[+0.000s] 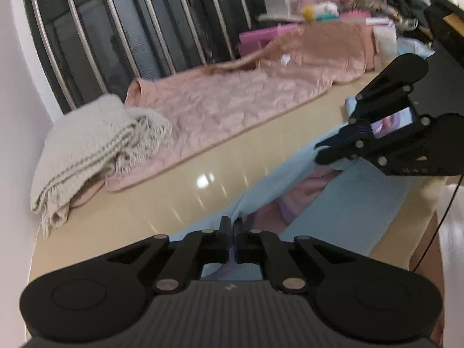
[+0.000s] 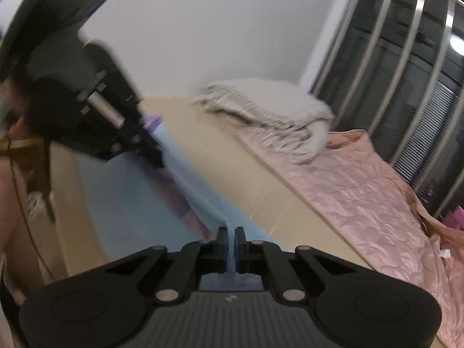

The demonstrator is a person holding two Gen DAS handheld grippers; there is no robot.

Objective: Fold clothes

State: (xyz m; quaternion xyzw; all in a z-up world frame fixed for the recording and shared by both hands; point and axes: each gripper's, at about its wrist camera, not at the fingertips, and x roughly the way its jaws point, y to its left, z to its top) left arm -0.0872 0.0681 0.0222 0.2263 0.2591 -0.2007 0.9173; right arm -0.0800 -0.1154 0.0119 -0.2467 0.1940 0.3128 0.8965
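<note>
The cream fringed blanket (image 1: 87, 150) lies folded at the table's left end, its bulk resting on the pink quilted cover (image 1: 232, 101) that runs along the far side below the barred window (image 1: 130, 29). Toward the middle, the left gripper (image 1: 231, 226) points down and forward, jaws closed on a gathered edge of the light blue garment (image 1: 348, 203). That garment lies on the glossy beige table (image 1: 174, 191) at the near side, one edge pulled taut into a ridge between the two tools. To the right, the right gripper (image 1: 322, 152) comes in tilted from the side, its jaws pinched on the other end of that edge; its own camera shows the cloth clamped between the fingertips (image 2: 231, 232).

The pink-purple inner cloth is partly covered by blue folds. The clutter (image 1: 333, 8) at the far right is blurred. The right-wrist view is smeared.

Bare tabletop lies open between garment and quilt; the table's near rim is close under the left tool.
</note>
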